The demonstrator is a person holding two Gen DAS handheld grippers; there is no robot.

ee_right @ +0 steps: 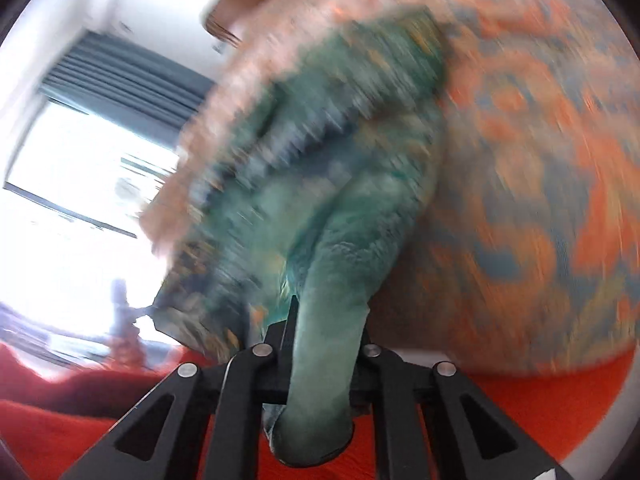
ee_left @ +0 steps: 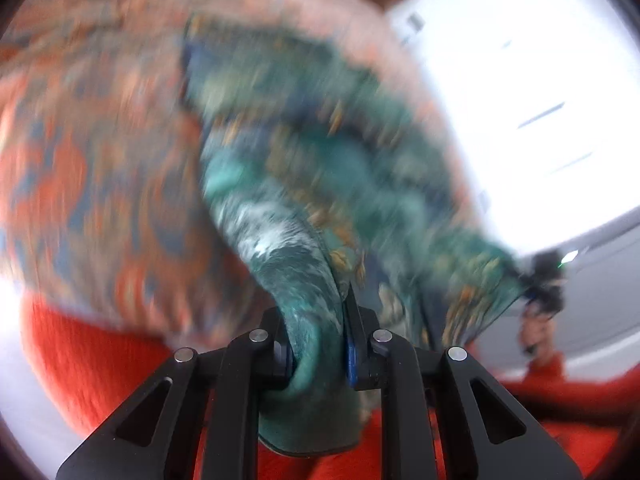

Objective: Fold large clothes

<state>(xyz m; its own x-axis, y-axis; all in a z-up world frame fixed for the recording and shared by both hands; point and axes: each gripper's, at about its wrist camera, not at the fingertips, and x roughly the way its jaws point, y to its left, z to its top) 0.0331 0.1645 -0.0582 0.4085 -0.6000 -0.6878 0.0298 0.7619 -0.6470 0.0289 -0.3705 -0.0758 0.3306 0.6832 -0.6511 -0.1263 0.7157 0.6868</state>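
left gripper (ee_left: 318, 354): jaws pinched narrow on a bunched teal edge of the garment (ee_left: 320, 152); cloth wad sits between the fingers (ee_left: 362, 344) and spills toward 6 o'clock
right gripper (ee_right: 322, 360): clamped on another teal roll of the garment (ee_right: 320, 184); fabric fills the gap, tail hangs to 6 o'clock
garment place: lifted in the air between both grippers, fanning from centre toward 12 o'clock in both views; heavy motion blur
backdrop: orange-blue patterned surface (ee_left: 80, 152) behind it at 9 o'clock in left view, 3 o'clock in right view; orange cloth (ee_right: 540, 412) at 5 o'clock; window (ee_right: 80, 200) at 9 o'clock
done: two holds taken; garment raised
left: judged early; no flat fold visible; cloth bunched; needs spreading, laying down, folding
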